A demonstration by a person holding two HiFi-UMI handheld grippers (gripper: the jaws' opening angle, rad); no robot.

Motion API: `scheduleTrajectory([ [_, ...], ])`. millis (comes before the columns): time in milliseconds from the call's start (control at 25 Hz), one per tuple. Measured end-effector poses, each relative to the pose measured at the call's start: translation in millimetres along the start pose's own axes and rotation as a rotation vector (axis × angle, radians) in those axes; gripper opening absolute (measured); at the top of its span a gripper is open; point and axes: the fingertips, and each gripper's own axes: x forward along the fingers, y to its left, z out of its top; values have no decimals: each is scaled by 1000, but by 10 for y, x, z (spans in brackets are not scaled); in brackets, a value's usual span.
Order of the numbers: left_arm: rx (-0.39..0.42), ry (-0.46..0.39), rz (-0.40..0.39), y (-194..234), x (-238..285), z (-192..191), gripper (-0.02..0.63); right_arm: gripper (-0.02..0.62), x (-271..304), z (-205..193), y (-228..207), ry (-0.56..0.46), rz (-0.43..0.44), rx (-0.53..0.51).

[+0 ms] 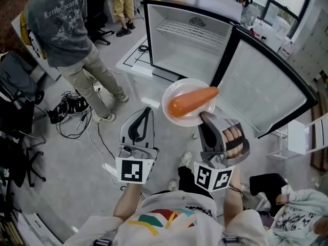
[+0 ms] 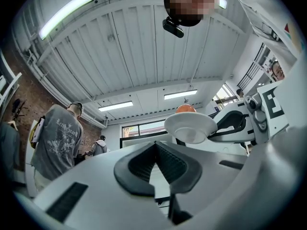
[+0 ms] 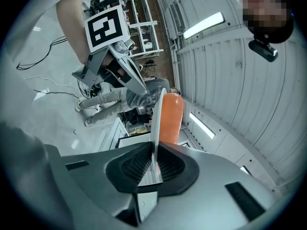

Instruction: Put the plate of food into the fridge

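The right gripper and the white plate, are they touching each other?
Touching. The right gripper view shows it: the right gripper is closed on the rim of the white plate, whose edge runs between its pads.

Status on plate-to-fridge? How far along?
Done: the fridge door stands open, and the plate with the carrot is picked up.
In hand: the right tool is clamped on the plate's rim, holding it in the air just short of the compartment.
Left: set the plate inside, probably on the shelf, then release. The left tool is shut and empty.
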Motion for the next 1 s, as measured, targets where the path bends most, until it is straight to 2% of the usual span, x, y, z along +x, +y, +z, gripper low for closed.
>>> scheduleTrajectory([
  [520,12,-1,-64,349,1559,-530,6,31,1443,-688,-232,44,-42,36],
  [720,6,-5,-76,524,2095,-680,6,31,1933,-925,-248,66,-22,19],
  [1000,-12,-29,-137,741,2678,-874,6,31,2460,-1152,-359,143,-57,-12],
])
